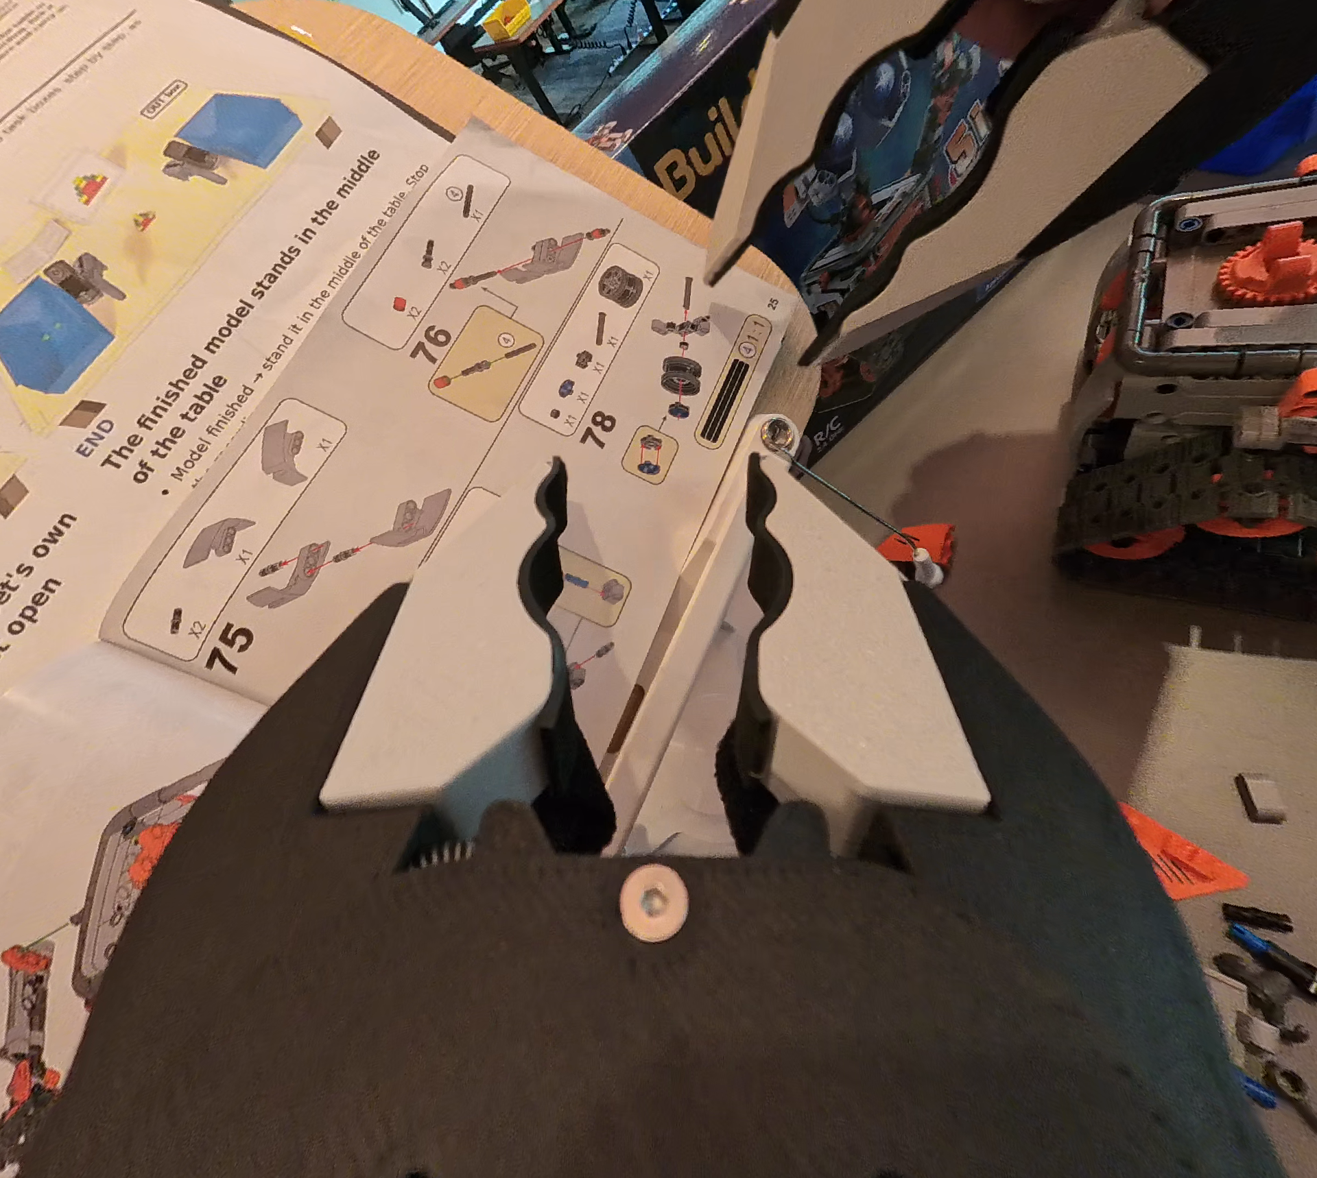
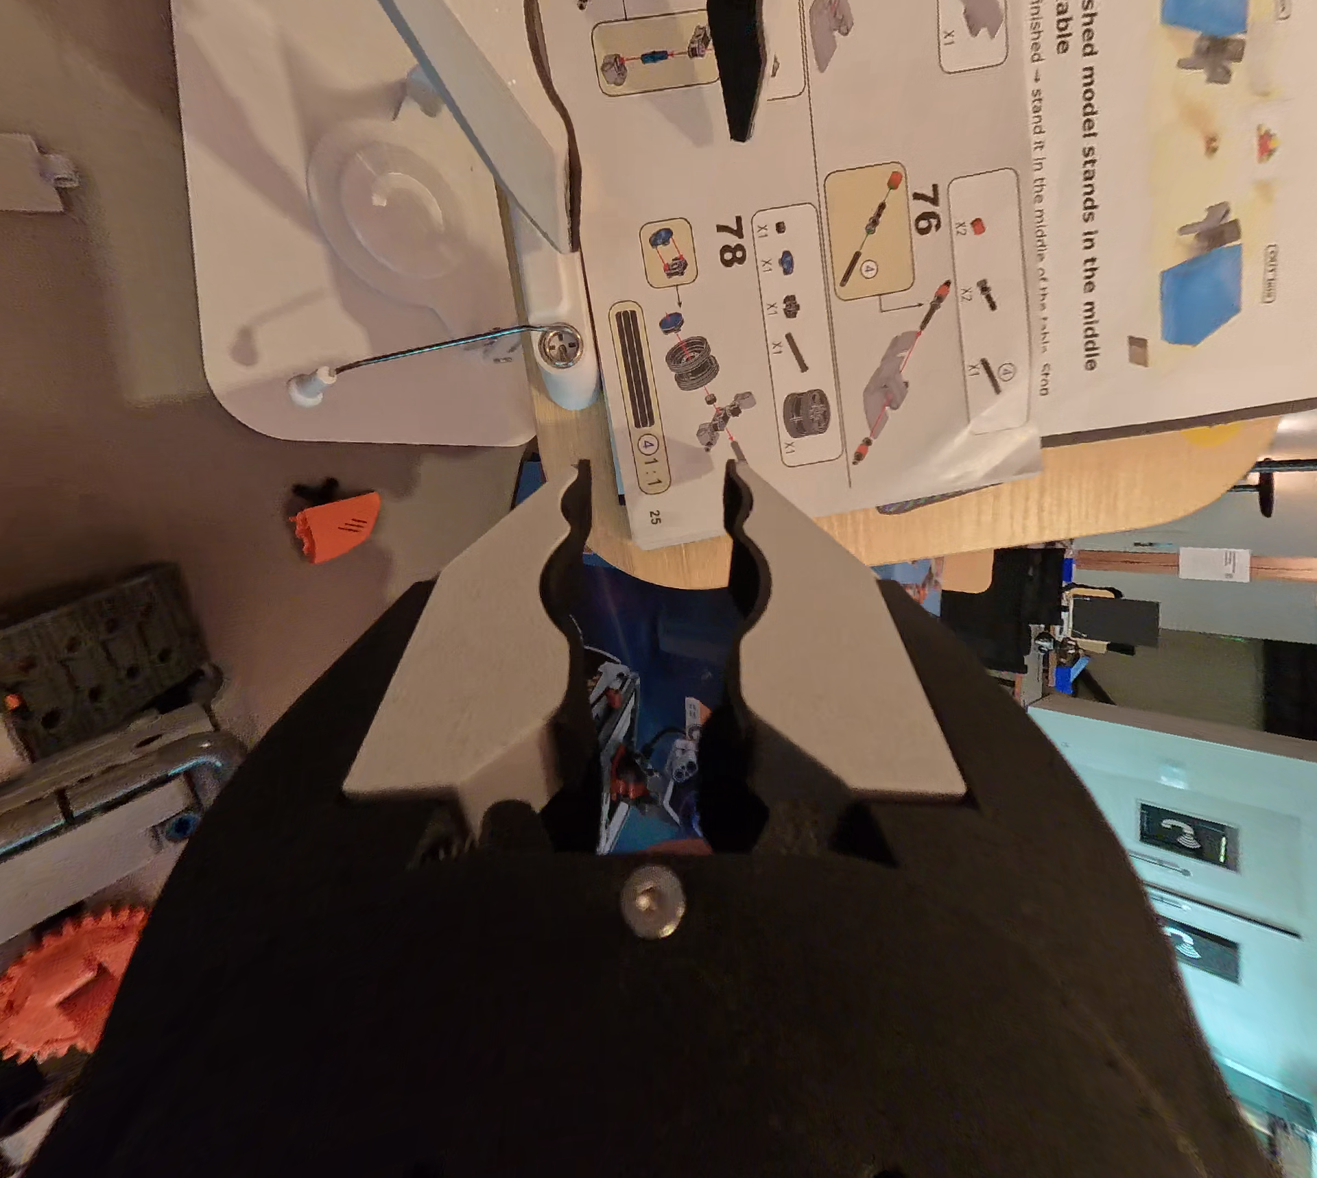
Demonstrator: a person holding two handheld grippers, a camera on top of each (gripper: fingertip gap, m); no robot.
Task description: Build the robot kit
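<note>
Your left hand-held gripper (image 1: 656, 474) is released, fingers spread around the edge of a printed instruction page (image 1: 399, 374) on a wooden stand (image 1: 427, 75). Your right hand-held gripper (image 2: 656, 474) is also released, empty, near the page's far corner. An orange piece (image 2: 335, 524) lies on the worktop (image 2: 107, 360).

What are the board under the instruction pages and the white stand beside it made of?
The board looks like light wood or a wood-look laminate: fine grain lines, rounded corner, matte. The white stand looks like moulded plastic or painted metal: smooth, slightly glossy, with soft reflections. The instruction pages are plain printed paper.
</note>
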